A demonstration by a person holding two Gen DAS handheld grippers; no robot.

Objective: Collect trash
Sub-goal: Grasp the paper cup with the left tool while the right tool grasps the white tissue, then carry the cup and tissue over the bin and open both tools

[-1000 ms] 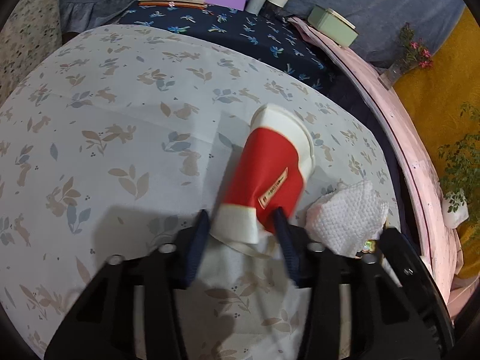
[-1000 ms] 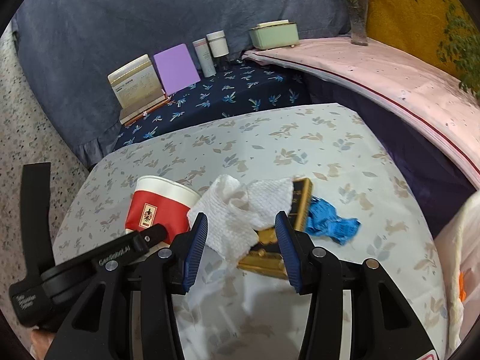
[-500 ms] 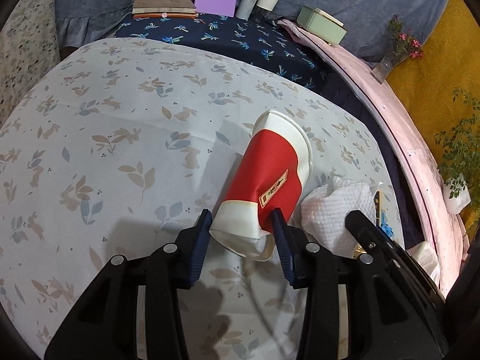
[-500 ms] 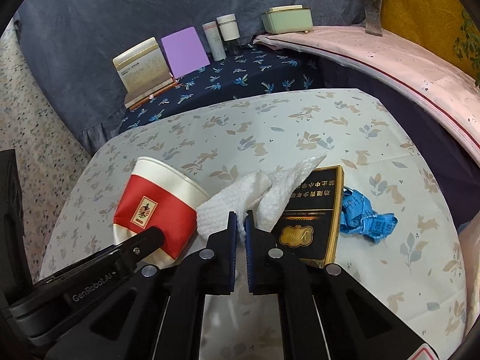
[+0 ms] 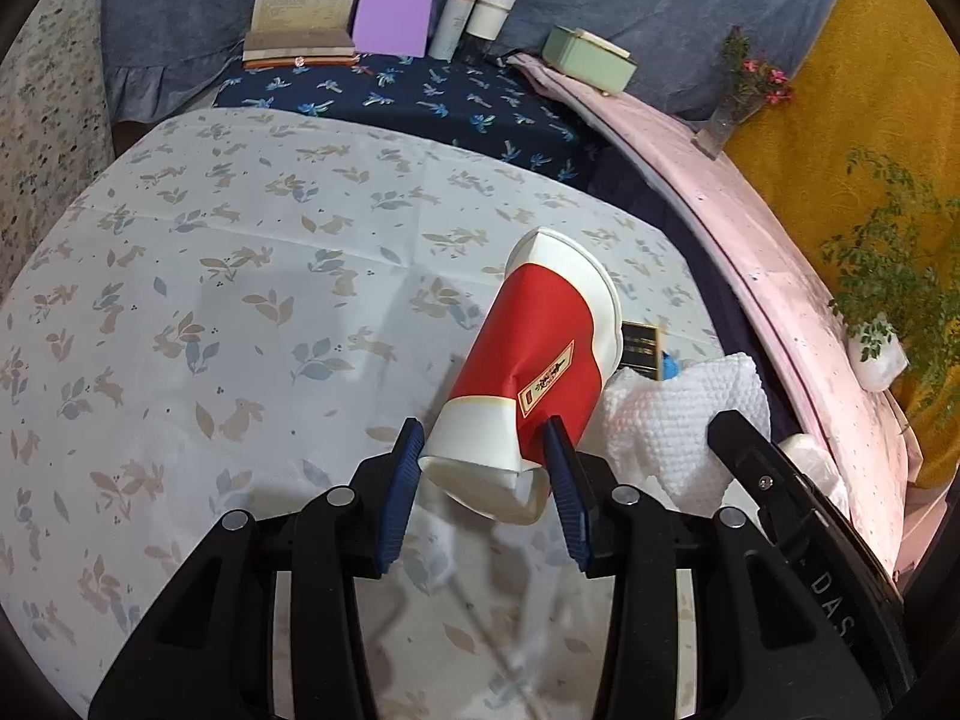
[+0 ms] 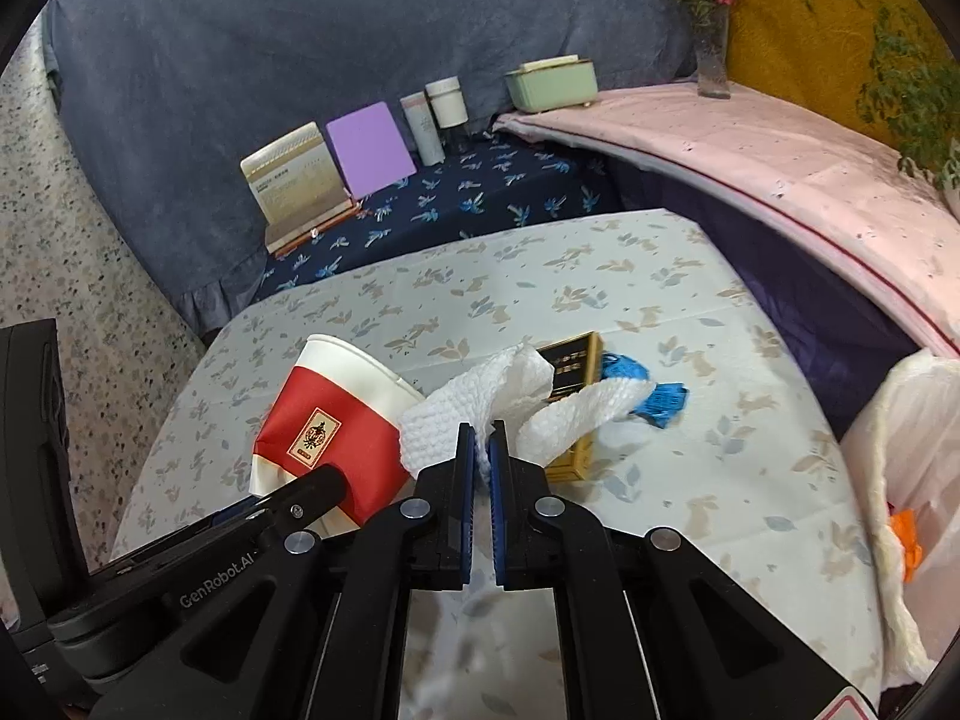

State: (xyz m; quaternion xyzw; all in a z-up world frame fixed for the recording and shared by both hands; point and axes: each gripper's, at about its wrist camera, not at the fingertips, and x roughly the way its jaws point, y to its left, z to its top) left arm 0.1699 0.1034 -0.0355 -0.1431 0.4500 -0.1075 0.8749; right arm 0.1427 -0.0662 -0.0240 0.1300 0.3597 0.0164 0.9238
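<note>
My left gripper (image 5: 483,444) is shut on the squashed base of a red and white paper cup (image 5: 534,354), which hangs tilted above the leaf-print tablecloth (image 5: 240,312). The same cup (image 6: 336,420) shows at the left of the right wrist view. There my right gripper (image 6: 483,441) is shut on a crumpled white paper towel (image 6: 474,402), lifted off the cloth. The towel (image 5: 678,414) also appears right of the cup in the left wrist view. A black and gold box (image 6: 573,372) and a blue wrapper (image 6: 654,396) lie on the table behind the towel.
A white plastic bag (image 6: 900,450) with something orange inside hangs at the table's right edge. Behind the table a dark blue cloth (image 6: 468,204) carries a calendar, a purple card (image 6: 369,150), two white bottles and a green box (image 6: 552,84). A pink-covered ledge (image 6: 780,162) runs along the right.
My right gripper closed on the paper towel and lifted it off the black and gold box. My left gripper rose with the cup, which now hangs clear of the cloth.
</note>
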